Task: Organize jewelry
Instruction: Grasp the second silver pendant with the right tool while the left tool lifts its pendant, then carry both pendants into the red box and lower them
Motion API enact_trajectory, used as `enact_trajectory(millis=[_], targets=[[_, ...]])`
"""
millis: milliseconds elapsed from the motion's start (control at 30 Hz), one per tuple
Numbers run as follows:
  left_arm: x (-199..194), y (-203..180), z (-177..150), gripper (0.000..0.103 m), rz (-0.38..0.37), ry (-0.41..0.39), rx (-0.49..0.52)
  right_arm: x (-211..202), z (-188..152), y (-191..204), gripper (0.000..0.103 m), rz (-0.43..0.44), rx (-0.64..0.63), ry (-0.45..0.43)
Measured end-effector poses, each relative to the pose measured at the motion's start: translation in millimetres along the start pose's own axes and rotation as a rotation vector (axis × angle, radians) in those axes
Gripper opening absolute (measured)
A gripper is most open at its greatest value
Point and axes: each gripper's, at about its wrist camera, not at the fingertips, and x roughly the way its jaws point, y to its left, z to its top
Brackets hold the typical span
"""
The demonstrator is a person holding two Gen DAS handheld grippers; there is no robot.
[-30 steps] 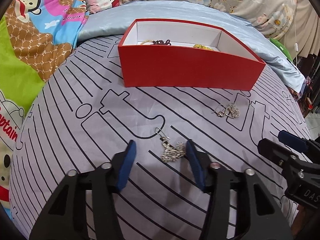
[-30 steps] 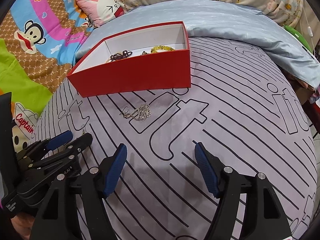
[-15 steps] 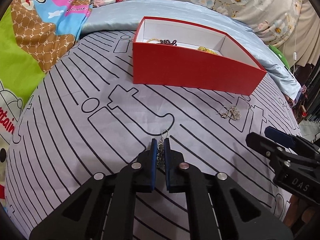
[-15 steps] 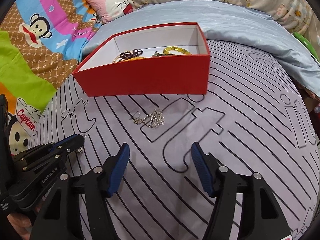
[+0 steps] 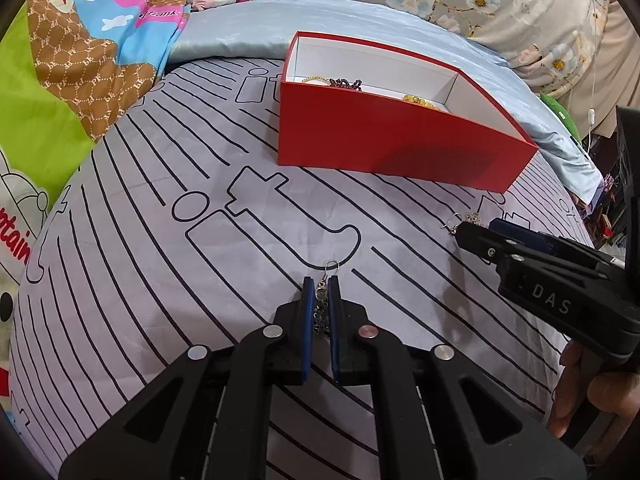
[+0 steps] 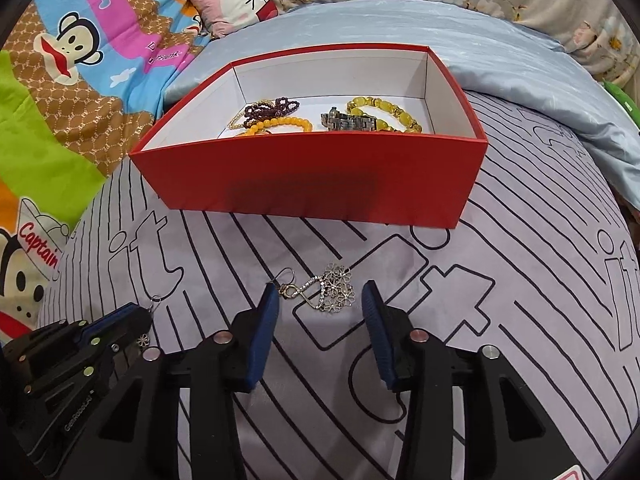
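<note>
Left gripper [image 5: 321, 300] pinched tight on an earring [image 5: 322, 307], hook poking out. Right gripper [image 6: 320, 304] wide open, straddling second earring [image 6: 326, 289] on bedspread [image 6: 520, 280]; box [image 6: 320, 184] at 12 o'clock.

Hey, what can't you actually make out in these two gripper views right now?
- Left wrist view: most of the earring is hidden between the left claw pads.
- Left wrist view: the red box front wall hides most contents.
- Left wrist view: the second earring is largely behind the right claw.
</note>
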Motion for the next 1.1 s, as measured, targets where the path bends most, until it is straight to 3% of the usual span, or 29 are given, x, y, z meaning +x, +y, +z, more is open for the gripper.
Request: enact_trajectory(millis=[167,633,1100], targets=[[0,-1,0,0.006,0.004,-0.002,0.004,0,-1,-5,0.011,-0.017,0.005,-0.009],[-4,-2,2,0.006,-0.012,0.010,-0.010,-20,-6,-12,0.010,0.026,0.046,-0.022],[-37,-28,24,0.006,-0.057,-0.032,0.032,-61,-3,-13,0.010,0.071,0.063,-0.071]])
